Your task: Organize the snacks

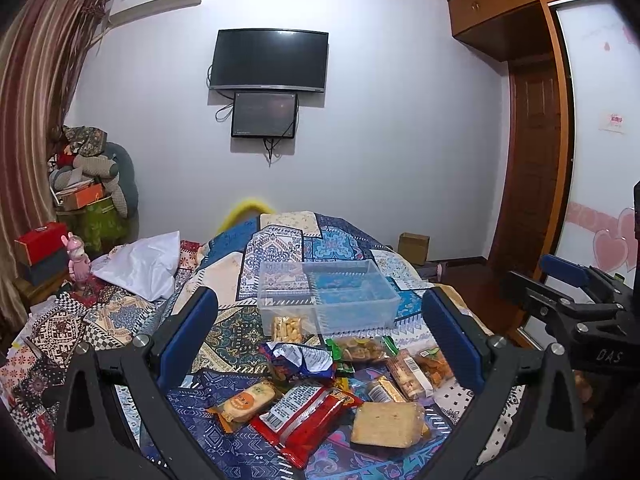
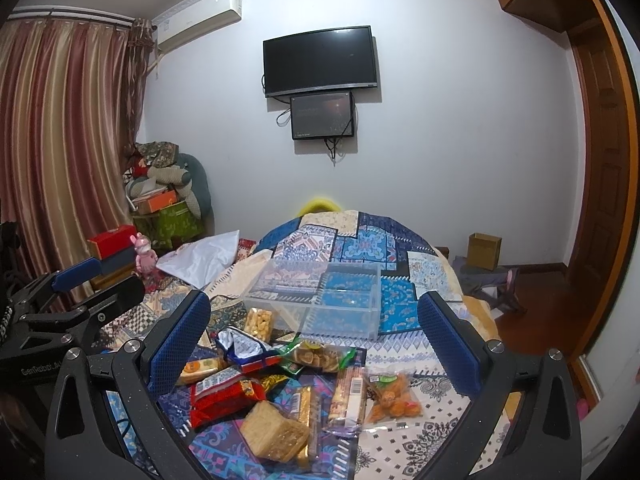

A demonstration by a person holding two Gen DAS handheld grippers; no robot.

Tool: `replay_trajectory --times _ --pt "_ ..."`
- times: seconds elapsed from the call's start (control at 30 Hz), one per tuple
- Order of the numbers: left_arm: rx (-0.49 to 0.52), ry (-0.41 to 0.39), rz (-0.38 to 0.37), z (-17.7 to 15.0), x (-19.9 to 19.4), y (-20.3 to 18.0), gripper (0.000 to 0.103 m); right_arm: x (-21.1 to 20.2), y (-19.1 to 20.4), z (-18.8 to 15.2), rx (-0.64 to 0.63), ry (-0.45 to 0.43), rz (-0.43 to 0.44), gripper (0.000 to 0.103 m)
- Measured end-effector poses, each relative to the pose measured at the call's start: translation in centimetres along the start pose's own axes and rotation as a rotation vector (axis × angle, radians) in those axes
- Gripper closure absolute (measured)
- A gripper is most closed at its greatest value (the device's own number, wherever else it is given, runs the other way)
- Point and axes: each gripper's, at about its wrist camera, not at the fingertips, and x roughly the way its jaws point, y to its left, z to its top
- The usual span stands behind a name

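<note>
A pile of wrapped snacks lies on the patterned bedspread: a red packet (image 1: 304,412) (image 2: 224,396), a square cracker pack (image 1: 386,424) (image 2: 276,432), a blue-and-white packet (image 1: 302,358) (image 2: 244,346), and a bag of orange pieces (image 2: 394,398). Behind them stands a clear plastic bin (image 1: 328,296) (image 2: 320,300), empty, with a small puffed-snack bag (image 1: 286,328) (image 2: 258,324) leaning at its front left. My left gripper (image 1: 320,344) is open above the pile. My right gripper (image 2: 316,344) is open above the pile too. Neither holds anything.
A white pillow (image 1: 140,264) lies left of the bin. A pink rabbit figure (image 2: 144,258) and stacked boxes (image 1: 40,252) stand at the bed's left side. A cardboard box (image 2: 484,250) sits on the floor to the right, near the wooden wardrobe (image 1: 532,152).
</note>
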Motion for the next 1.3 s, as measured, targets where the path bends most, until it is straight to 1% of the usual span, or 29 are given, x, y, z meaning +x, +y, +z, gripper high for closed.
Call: replay_trajectory --times 0.2,0.33,0.47,0.67,0.87,1.0,1.13,1.3 --pt "0.001 0.035 -0.003 -0.6 1.5 0.6 0.000 1.2 -0.7 -0.6 0.019 0.029 -0.007 0.000" --pt "0.006 0.083 0.008 -1.6 3.2 1.6 0.000 2.8 -1.9 -1.4 0.033 0.079 -0.010 0.000" --pt "0.010 0.150 0.044 -3.0 5.3 3.1 0.000 4.9 -3.7 -2.6 0.056 0.163 -0.017 0.000" --pt "-0.053 0.286 0.082 -5.7 9.2 6.6 0.000 7.4 -6.5 -4.9 0.082 0.272 -0.072 0.000" --pt "-0.099 0.429 0.142 -9.6 12.9 9.4 0.000 9.6 -8.5 -7.1 0.113 0.384 -0.102 0.000" --pt "-0.109 0.499 0.156 -11.4 14.8 10.1 0.000 11.1 -9.2 -8.6 0.134 0.449 -0.096 0.000" --pt "-0.128 0.570 0.137 -13.0 16.6 10.4 0.000 12.6 -9.3 -9.8 0.137 0.505 -0.090 0.001" --pt "-0.153 0.605 0.120 -14.1 18.1 10.6 0.000 14.0 -9.4 -10.9 0.125 0.549 -0.094 0.002"
